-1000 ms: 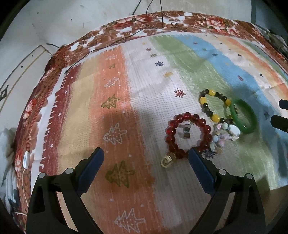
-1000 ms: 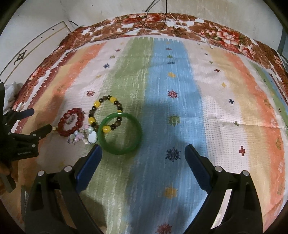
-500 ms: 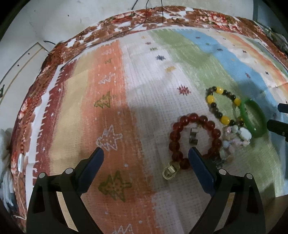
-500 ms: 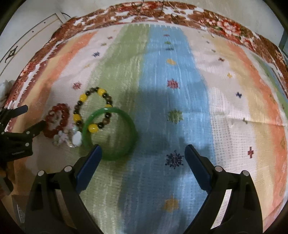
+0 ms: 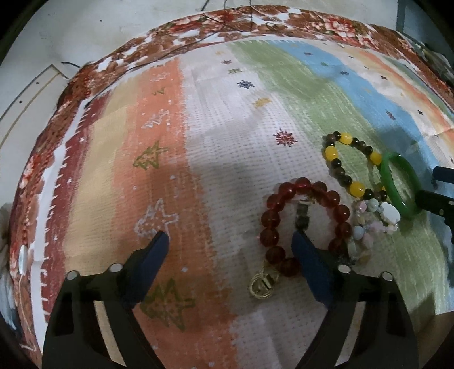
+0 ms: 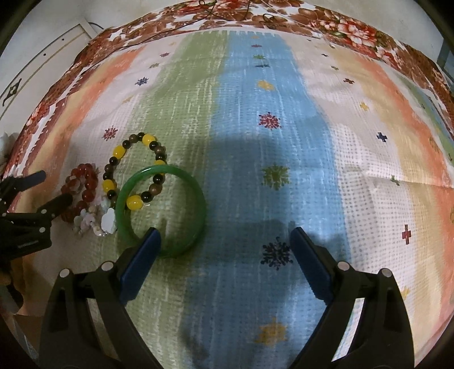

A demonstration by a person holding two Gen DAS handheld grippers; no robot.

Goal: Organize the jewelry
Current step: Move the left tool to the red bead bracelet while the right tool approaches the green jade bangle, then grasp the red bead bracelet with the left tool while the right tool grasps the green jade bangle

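The left gripper (image 5: 229, 241) hangs over a striped, patterned cloth (image 5: 198, 159) with its blue-padded jaws apart; they have just been closing a little, and nothing is pressed between them. Its right-hand pad sits inside the ring of the red bead bracelet (image 5: 303, 224), whose lower beads lie against that pad, though whether they truly touch is hard to tell from this angle. A small gold clasp (image 5: 261, 285) lies just below the bracelet, between the jaws, and a small metal piece (image 5: 301, 217) rests inside the ring.

Beside the red bracelet lies a cluster of pale stone beads (image 5: 374, 221) (pink, white and bluish), touching it on its right. Above these is a bracelet of brown and yellow beads (image 5: 344, 164), and overlapping that one, a smooth green bangle (image 6: 161, 211).

The right gripper (image 6: 224, 235) is released too, jaws wide, holding nothing. Its left pad reaches over the near rim of the green bangle, so the bangle's rim passes just under or beside that fingertip; the other pad stands well apart over the blue stripe. All the jewelry lies flat on the cloth, grouped close together. A flowered red-brown border (image 6: 340, 25) edges the cloth at the far side.
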